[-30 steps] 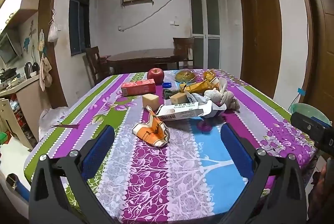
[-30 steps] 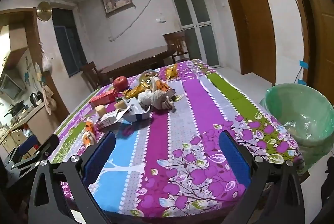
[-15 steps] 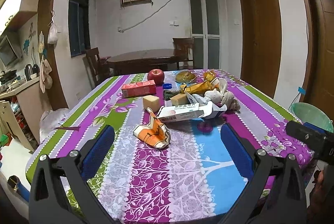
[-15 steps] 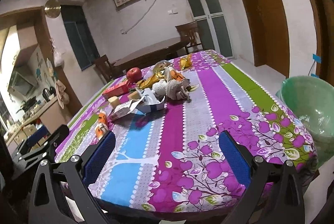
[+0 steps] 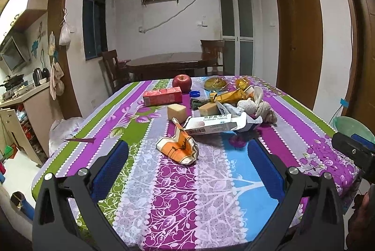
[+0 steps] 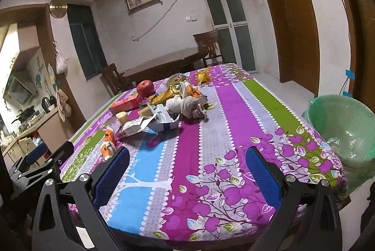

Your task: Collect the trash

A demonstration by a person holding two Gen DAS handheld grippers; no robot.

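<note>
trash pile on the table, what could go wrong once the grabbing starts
The crumpled orange carton lies right against the open white tablet box, so closing on one may drag the other. The red apple and cheese blocks sit among the trash and could be binned by mistake. Both hand-held grippers are open and empty.

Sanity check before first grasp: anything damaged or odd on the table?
Yes. The white tablet box lies torn open, flaps splayed, mid-table. The orange carton nearest the left gripper is crushed flat. A plush toy lies in the litter.
</note>
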